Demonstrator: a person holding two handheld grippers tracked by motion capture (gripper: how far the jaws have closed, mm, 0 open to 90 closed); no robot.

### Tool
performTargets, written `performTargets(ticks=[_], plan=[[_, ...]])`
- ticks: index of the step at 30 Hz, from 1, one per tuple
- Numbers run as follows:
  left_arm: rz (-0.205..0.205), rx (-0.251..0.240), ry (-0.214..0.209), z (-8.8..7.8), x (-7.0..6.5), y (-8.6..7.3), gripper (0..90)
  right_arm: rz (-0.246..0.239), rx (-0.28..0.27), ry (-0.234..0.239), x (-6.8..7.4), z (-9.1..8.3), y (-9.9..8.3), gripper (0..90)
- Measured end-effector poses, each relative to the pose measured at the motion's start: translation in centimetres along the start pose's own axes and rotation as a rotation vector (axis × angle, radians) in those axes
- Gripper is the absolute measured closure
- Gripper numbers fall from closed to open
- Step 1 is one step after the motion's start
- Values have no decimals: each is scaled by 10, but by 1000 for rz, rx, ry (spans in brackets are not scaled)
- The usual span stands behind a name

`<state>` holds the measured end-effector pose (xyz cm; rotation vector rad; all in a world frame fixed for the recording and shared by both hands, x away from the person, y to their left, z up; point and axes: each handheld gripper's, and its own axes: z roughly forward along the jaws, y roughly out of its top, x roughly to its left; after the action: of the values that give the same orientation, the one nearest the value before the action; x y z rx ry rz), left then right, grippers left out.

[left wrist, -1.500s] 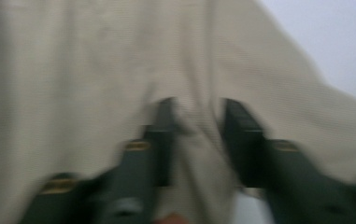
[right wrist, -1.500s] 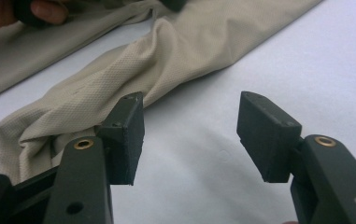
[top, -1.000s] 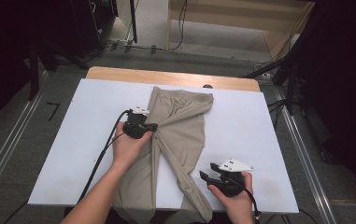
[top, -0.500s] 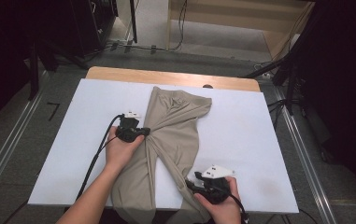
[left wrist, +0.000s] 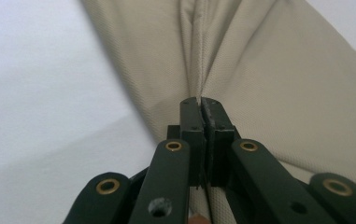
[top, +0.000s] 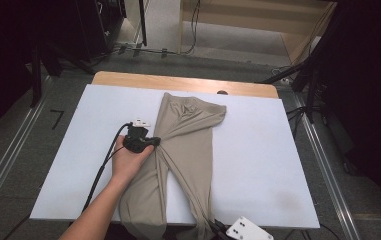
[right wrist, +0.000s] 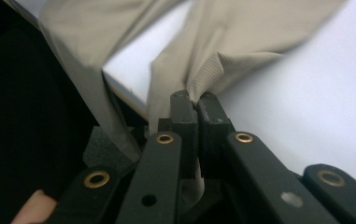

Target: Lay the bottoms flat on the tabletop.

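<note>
Left gripper (left wrist: 202, 103): jaws closed on a pinched fold of the beige trousers (top: 188, 145), at the garment's left edge near mid-length. Right gripper (right wrist: 195, 99): jaws clamped on a trouser-leg hem at the near edge of the counter (top: 278, 150). The trousers lie lengthwise on the white counter, waistband at the far side, both legs running toward the person, the ends hanging over the near edge. No legible brand, label or writing found.
</note>
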<state>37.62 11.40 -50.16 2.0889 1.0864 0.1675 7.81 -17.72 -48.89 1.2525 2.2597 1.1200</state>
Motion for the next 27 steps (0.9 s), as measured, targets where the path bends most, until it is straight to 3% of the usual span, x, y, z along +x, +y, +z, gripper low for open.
performTargets(ticks=[2,4,5,7,8,9,12,15,17,19,20,21,23,25,26,27], plan=[[9,-3,-9,0,-2,0,885,18,37,62,-3,-1,-8,728],[8,-26,-97,-4,-2,2,792,24,37,84,-7,2,-10,578],[13,-43,-107,-7,-2,2,721,15,28,83,-14,5,-5,505],[-7,-95,-128,-17,3,3,541,20,2,63,-28,12,8,473],[-37,-111,-115,-21,8,4,510,17,-5,46,-35,16,14,475],[-52,-110,-91,-24,12,3,496,-3,-3,0,-45,26,23,482],[-90,-78,4,-24,26,0,496,23,24,-60,-73,55,42,492],[-90,-38,26,-15,30,-4,506,56,23,-79,-98,90,60,493],[-76,-47,37,-9,26,-5,504,56,31,-105,-109,107,70,485],[-77,-51,35,-4,21,-4,503,103,17,-86,-120,119,75,479],[-68,-54,44,-2,18,-3,501,123,12,-71,-122,122,77,468],[-44,-52,82,1,12,-3,503,131,13,-63,-123,126,80,455],[4,-43,148,4,3,-2,569,98,59,-114,-117,135,83,458],[31,-39,134,8,-3,-2,660,73,59,-130,-110,138,85,556],[42,-31,112,9,-5,-1,695,64,56,-121,-108,138,85,650],[37,-22,100,8,-5,-1,797,53,60,-96,-105,138,85,742]])
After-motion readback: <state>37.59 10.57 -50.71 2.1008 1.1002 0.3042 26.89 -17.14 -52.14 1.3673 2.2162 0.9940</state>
